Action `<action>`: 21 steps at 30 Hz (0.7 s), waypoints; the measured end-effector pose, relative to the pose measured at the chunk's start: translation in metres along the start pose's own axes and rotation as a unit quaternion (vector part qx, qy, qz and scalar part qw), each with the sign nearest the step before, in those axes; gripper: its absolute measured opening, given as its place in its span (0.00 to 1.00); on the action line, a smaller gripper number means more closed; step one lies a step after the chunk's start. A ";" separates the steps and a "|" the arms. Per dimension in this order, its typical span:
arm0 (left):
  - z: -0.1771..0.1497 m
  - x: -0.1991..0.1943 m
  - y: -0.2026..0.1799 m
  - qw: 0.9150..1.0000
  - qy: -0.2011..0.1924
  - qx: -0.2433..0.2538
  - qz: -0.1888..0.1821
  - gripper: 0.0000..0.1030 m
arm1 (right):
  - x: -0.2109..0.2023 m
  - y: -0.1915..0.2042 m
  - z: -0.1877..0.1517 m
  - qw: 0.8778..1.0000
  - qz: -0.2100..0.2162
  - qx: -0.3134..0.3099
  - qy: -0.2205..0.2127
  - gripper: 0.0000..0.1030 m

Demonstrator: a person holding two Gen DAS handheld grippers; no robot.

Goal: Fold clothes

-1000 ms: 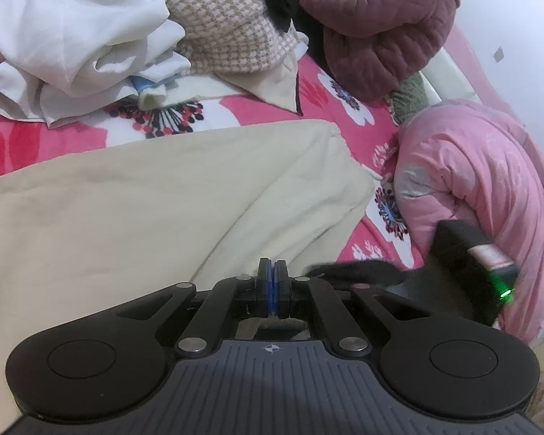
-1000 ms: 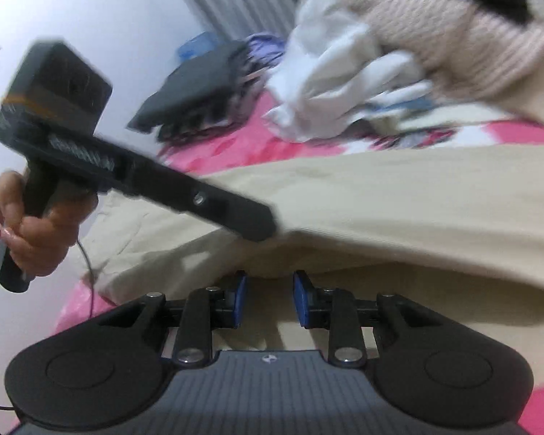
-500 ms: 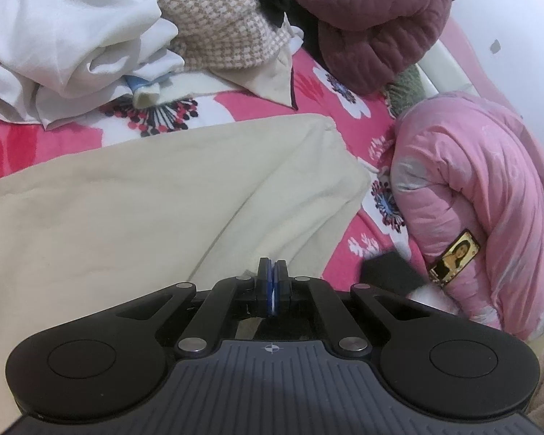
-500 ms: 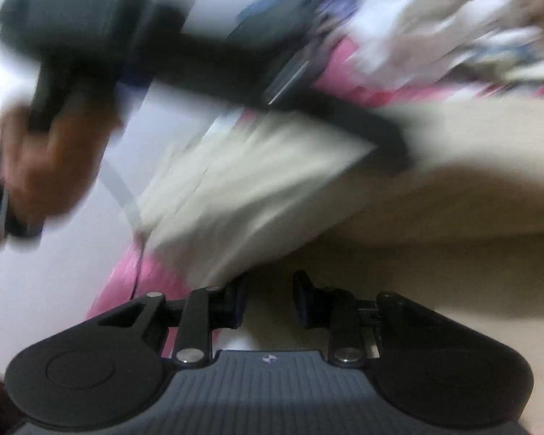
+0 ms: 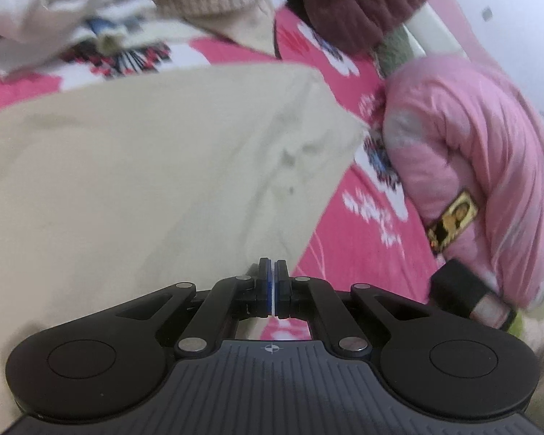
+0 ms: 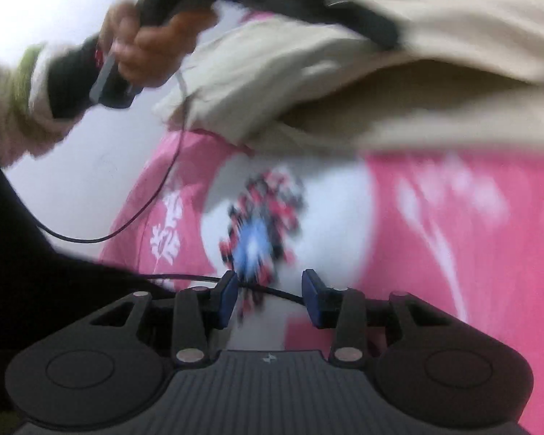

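Cream garment (image 5: 156, 181): spread on bed for folding; left claw (image 5: 273, 282) closed, empty; right claw (image 6: 268, 295) just opening, empty.

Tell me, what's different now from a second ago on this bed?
The right gripper has swung off the cream garment and now sits over bare pink flowered bedsheet; its jaws have just been opening, with no cloth between them. The left gripper edged toward the garment's right edge. It stays shut, and the garment still lies spread out, with the pink quilted jacket beside it.
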State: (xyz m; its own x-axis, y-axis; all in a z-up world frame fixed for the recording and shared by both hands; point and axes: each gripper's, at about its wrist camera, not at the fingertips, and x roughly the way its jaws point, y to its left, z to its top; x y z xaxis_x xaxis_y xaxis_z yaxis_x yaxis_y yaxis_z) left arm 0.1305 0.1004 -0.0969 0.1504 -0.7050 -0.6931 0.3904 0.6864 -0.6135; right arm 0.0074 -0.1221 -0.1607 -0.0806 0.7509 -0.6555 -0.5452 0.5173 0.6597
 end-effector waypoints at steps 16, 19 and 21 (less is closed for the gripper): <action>-0.031 0.008 -0.057 0.981 -0.006 0.164 0.106 0.17 | -0.198 -0.106 -0.043 0.842 -0.148 0.325 -0.404 0.49; -0.034 0.010 -0.052 0.976 -0.017 0.163 0.143 0.17 | -0.194 -0.126 -0.025 0.820 -0.163 0.345 -0.426 0.48; -0.035 0.014 -0.046 0.977 -0.008 0.148 0.155 0.18 | -0.193 -0.140 -0.016 0.817 -0.161 0.346 -0.432 0.48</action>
State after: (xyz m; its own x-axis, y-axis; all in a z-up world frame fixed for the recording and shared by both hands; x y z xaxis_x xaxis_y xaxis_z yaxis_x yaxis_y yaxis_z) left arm 0.0829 0.0652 -0.0923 0.3165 -0.4758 -0.8206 0.5693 0.7873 -0.2369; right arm 0.0853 -0.3457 -0.1324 0.7555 0.3847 -0.5302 0.2055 0.6294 0.7494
